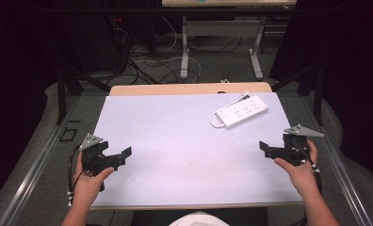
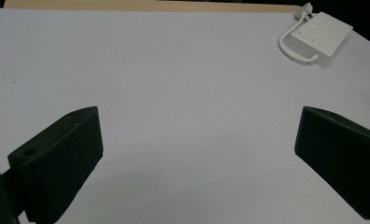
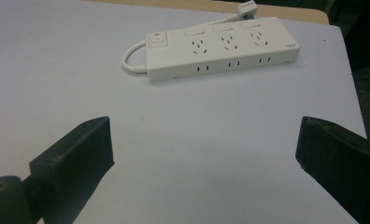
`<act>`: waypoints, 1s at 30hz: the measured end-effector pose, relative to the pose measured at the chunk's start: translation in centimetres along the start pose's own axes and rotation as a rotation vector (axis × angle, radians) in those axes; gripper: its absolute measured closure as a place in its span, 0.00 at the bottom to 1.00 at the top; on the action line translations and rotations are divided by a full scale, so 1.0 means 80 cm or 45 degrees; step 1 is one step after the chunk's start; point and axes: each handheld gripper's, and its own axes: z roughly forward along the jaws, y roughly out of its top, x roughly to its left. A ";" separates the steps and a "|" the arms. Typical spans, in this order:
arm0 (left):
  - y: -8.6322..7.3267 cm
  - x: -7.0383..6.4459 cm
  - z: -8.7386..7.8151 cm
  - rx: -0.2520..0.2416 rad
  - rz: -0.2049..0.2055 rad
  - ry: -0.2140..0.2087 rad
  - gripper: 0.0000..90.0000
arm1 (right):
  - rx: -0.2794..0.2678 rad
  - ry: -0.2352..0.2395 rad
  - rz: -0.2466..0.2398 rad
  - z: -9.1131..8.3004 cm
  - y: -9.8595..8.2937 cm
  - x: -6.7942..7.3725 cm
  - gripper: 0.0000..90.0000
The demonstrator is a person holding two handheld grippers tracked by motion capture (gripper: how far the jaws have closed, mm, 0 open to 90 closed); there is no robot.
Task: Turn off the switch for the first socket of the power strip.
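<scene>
A white power strip (image 1: pixel 241 110) with its short cable and plug lies flat at the far right of the pale mat (image 1: pixel 175 141). My left gripper (image 1: pixel 115 153) hovers over the mat's near left part, held in a hand, jaws pointing right. My right gripper (image 1: pixel 269 149) is at the near right edge, jaws pointing left. In the left gripper view the left gripper (image 2: pixel 199 121) stands wide open over bare mat, with the power strip (image 2: pixel 318 35) far off at top right. In the right gripper view the right gripper (image 3: pixel 204 128) is wide open, and the power strip (image 3: pixel 220 49) lies a short way ahead.
The mat covers a wooden table (image 1: pixel 189 88) whose far edge shows as a tan band. Metal frame rails (image 1: pixel 38 160) run along both sides. Beyond the table, cables (image 1: pixel 147 61) lie on the floor around another table's legs (image 1: pixel 184 52).
</scene>
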 end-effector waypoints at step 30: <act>-0.007 -0.004 -0.004 0.012 0.021 0.033 0.01 | 0.044 0.069 -0.136 0.024 0.045 0.014 0.16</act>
